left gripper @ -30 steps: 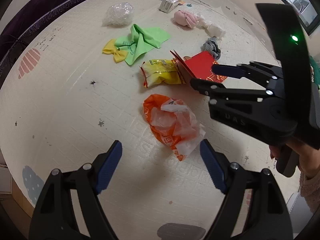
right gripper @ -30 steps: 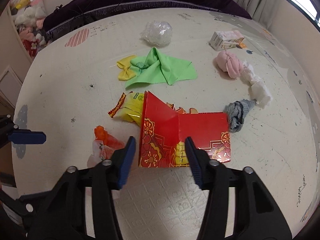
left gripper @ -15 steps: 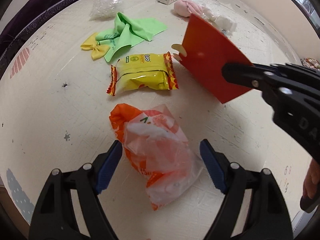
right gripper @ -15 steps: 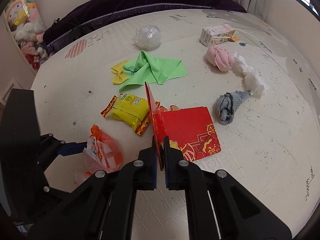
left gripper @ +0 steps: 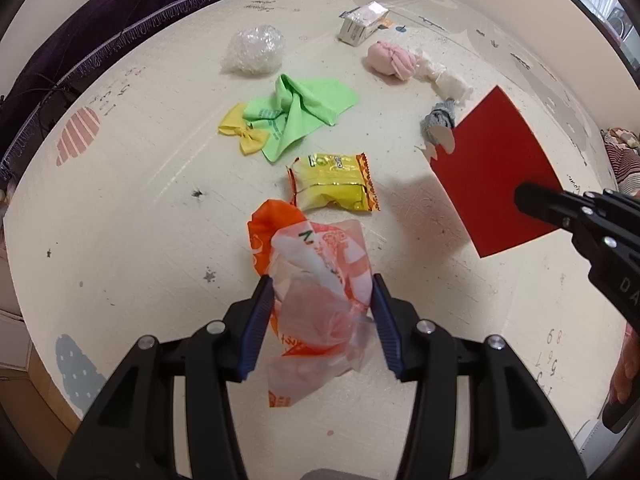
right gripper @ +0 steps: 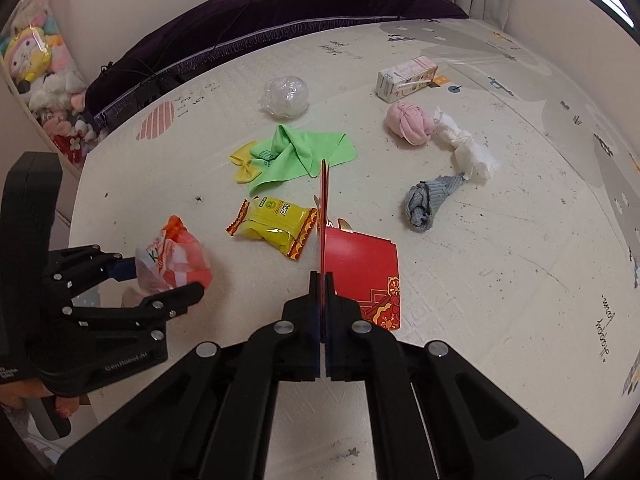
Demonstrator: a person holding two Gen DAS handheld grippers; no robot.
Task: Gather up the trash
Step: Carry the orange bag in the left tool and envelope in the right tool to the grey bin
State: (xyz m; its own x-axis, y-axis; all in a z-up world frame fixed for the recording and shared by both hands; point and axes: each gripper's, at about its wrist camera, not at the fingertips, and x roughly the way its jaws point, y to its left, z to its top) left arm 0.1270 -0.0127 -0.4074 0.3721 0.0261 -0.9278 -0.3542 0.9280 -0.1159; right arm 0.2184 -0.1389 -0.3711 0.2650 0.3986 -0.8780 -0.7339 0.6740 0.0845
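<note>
My left tongs have just been closing around the orange plastic bag, their pads at its sides, lifted just off the play mat. It is light, soft and crinkly, so I bunch it mid-body. My right tongs are pinched fully on the red card envelope, thin and stiff, gripped at its edge, held above the mat.

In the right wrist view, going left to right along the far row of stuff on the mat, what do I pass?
Yellow bow → green cloth → pink fabric ball → white tissue wad. I have left out the clear plastic ball and the small carton, which sit farther back.
</note>
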